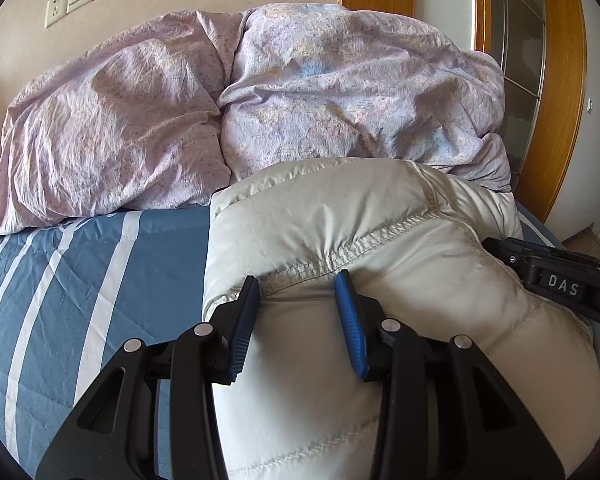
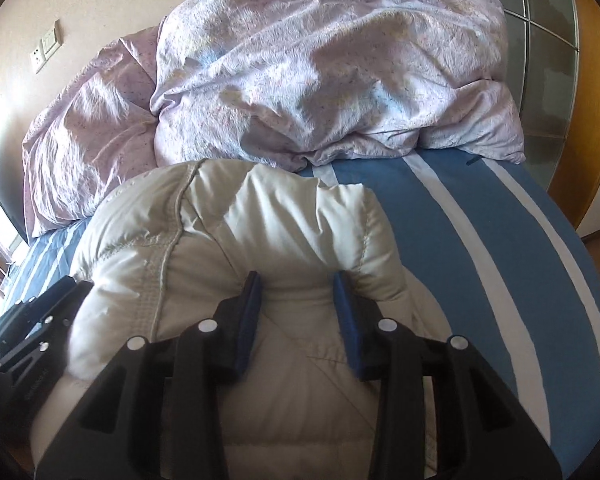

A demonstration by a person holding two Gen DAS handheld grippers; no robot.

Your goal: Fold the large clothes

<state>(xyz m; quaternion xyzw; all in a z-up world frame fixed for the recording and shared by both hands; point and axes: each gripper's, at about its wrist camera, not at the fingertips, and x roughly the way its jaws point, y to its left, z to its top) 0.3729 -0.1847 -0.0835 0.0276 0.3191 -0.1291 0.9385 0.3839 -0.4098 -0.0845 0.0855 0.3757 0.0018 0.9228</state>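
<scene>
A pale cream quilted down jacket [image 1: 380,240] lies bunched on the blue bed sheet with white stripes [image 1: 80,272], its far end butting against a heap of crumpled lilac patterned duvet [image 1: 300,92]. The shell looks smooth and slightly glossy, puffed into soft rounded channels, with a thick overlocked seam curving across the top.

The left hand-held gripper [image 1: 300,284] is closed on a fold of the jacket at that seam, its ribbed blue pads pressed into the padding. The right hand-held gripper [image 2: 298,280] clamps a plump roll near the jacket's other side in the same way.

The slick fabric and springy filling look likely to slide out of either grip if pulled sharply. I judge an uneven lift would twist the bundle, and the far end could snag or drag the duvet along.
</scene>
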